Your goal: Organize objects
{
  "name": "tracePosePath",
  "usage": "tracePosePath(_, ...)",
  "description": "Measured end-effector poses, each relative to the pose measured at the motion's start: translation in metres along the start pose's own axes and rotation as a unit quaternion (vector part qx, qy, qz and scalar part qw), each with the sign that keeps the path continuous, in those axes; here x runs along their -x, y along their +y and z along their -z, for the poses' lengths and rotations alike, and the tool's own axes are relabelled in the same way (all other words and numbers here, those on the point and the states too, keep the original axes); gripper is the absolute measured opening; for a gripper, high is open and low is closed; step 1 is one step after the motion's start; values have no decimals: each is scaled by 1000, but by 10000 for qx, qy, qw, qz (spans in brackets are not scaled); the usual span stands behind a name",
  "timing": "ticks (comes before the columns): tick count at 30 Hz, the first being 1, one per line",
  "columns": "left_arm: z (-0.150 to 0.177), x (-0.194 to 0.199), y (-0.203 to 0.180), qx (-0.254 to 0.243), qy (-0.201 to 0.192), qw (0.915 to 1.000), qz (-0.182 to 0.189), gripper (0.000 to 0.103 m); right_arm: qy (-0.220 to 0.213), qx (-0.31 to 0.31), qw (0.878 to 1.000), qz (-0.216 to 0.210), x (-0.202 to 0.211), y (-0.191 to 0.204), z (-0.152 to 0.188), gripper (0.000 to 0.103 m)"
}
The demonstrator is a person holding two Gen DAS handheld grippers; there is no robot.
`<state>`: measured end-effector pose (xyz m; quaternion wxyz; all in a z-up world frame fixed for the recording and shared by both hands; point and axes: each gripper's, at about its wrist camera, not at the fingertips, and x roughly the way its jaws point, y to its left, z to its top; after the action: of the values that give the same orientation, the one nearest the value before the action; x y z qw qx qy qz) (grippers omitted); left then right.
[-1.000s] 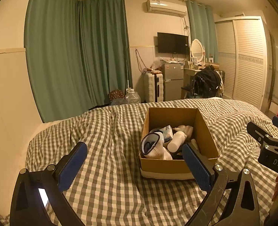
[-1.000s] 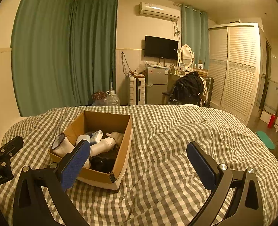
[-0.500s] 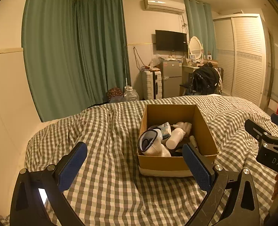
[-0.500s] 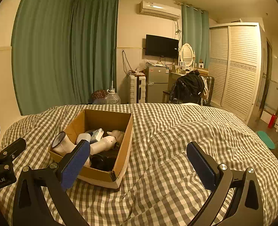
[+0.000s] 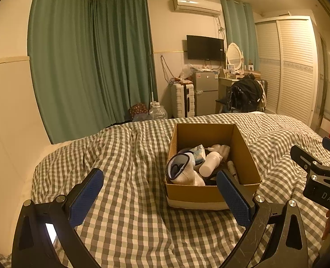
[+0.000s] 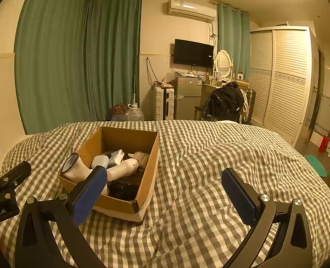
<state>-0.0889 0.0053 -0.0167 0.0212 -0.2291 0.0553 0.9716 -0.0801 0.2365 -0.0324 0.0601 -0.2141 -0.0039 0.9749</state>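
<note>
An open cardboard box (image 5: 243, 143) sits on a green-checked bed; it also shows in the right wrist view (image 6: 150, 167). Inside lie a rolled white sock with a dark-rimmed opening (image 5: 182, 172), a white bottle (image 5: 209, 164), a pale blue packet (image 5: 198, 153) and dark items. In the right wrist view the sock (image 6: 75, 169) and the bottle (image 6: 122, 169) show too. My left gripper (image 5: 162, 197) is open and empty, held above the bedding just before the box's near left corner. My right gripper (image 6: 165, 195) is open and empty, to the right of the box.
The checked duvet (image 6: 209, 167) covers the whole bed, with folds. Beyond the bed's far edge stand green curtains (image 5: 93, 62), a white suitcase (image 5: 182, 99), a small fridge (image 5: 205, 91), a chair with dark clothes (image 5: 245, 93) and a louvred wardrobe (image 5: 294, 67).
Both views have shifted slightly, with the box sitting a little lower and nearer. Both grippers stay open and empty.
</note>
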Motion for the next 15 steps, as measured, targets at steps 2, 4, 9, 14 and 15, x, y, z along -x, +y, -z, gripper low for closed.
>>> tracePosePath(2,0,0,0,5,4,10000,11,103,8,17,10000,7,0,0,0,103)
tracePosePath(4,0,1,0,21,-21,10000,32,103,21,31,10000,4,-1,2,1,103)
tracePosePath(9,-1,-1,1,73,33,9999,70,103,69,68,10000,5,-4,4,2,103)
tracePosePath(14,0,-1,-1,16,43,10000,61,103,85,80,9999,8,-5,5,4,103)
tracePosePath(15,0,-1,-2,7,41,10000,60,103,89,79,9999,12,-5,4,3,103)
